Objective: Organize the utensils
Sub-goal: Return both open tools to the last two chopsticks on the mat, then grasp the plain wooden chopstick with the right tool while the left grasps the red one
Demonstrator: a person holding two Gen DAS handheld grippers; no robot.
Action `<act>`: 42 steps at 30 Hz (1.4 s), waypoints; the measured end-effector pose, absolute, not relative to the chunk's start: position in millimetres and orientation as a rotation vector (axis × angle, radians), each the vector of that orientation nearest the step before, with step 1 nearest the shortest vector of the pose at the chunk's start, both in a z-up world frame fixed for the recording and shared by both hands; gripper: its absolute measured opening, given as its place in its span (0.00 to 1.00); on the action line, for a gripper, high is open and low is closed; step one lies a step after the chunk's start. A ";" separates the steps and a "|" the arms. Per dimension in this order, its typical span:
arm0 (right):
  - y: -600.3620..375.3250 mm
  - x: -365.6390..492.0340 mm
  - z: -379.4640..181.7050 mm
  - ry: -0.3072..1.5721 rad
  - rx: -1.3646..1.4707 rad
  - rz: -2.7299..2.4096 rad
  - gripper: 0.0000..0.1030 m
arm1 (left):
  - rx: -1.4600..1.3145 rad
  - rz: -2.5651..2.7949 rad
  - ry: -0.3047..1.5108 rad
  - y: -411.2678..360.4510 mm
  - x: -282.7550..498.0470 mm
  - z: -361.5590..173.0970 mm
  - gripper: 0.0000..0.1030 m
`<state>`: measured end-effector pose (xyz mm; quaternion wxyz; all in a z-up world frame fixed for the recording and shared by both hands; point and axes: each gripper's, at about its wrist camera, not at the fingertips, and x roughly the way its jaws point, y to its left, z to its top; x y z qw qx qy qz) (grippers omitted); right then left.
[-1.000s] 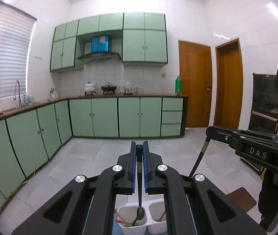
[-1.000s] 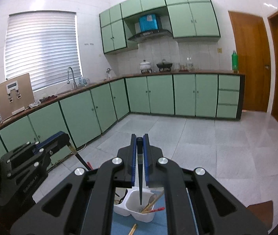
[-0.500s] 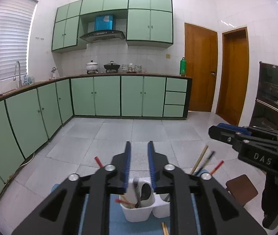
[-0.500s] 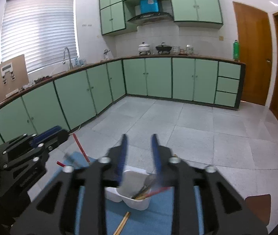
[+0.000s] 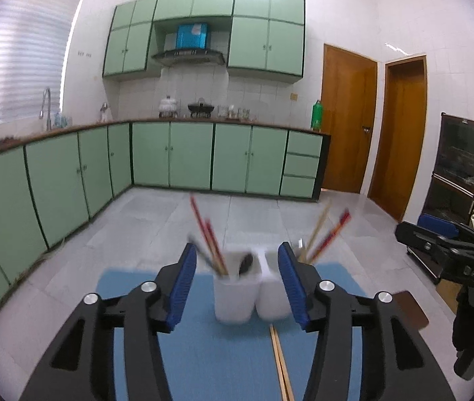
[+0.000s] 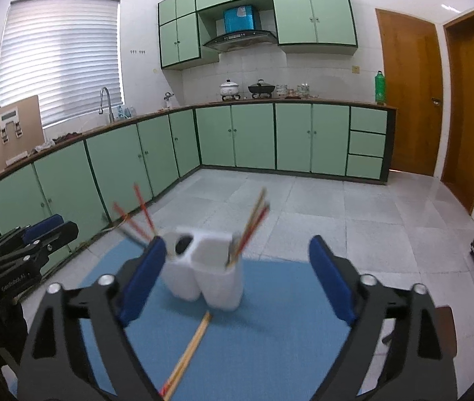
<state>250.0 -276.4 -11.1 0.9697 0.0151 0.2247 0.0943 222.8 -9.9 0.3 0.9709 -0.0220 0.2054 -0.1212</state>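
A white two-compartment utensil holder (image 5: pixel 237 297) (image 6: pixel 217 284) stands on a blue mat (image 5: pixel 203 351) (image 6: pixel 270 334). Its left cup holds red chopsticks (image 5: pixel 207 234) (image 6: pixel 140 207) and a black spoon (image 5: pixel 245 262) (image 6: pixel 183 245). Its right cup holds wooden and red chopsticks (image 5: pixel 324 230) (image 6: pixel 253 224). A wooden pair of chopsticks (image 5: pixel 278 361) (image 6: pixel 190 351) lies on the mat in front. My left gripper (image 5: pixel 237 250) and right gripper (image 6: pixel 237 243) hover just short of the holder. Both sets of jaws are opening, and the pads press on nothing.
Green base cabinets line the back and left walls, with grey floor tiles between. A brown stool top (image 5: pixel 410 307) sits right of the mat. A black cabinet (image 5: pixel 461 173) stands at the far right. Two wooden doors are behind it.
Both grippers were shut on dark utensil handles above the holder. They have let go, the jaws have spread, and both have sunk lower. The holder now looks larger and nearer.
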 end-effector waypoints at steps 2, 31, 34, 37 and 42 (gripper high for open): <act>-274.4 230.7 -31.0 0.469 0.029 0.181 0.90 | -0.051 -0.241 0.455 -8.5 209.8 -21.5 0.60; -193.4 156.1 -188.9 0.850 0.015 0.183 0.93 | 0.002 -0.136 0.826 15.7 155.0 -178.2 0.71; -186.1 154.9 -194.4 0.867 -0.007 0.176 0.93 | -0.014 -0.128 0.830 21.7 154.5 -179.3 0.71; -182.3 155.2 -198.6 0.879 -0.019 0.173 0.93 | -0.024 -0.123 0.829 25.5 153.7 -179.3 0.71; -178.0 158.6 -201.6 0.894 -0.042 0.168 0.76 | -0.024 -0.123 0.832 25.6 154.1 -180.0 0.71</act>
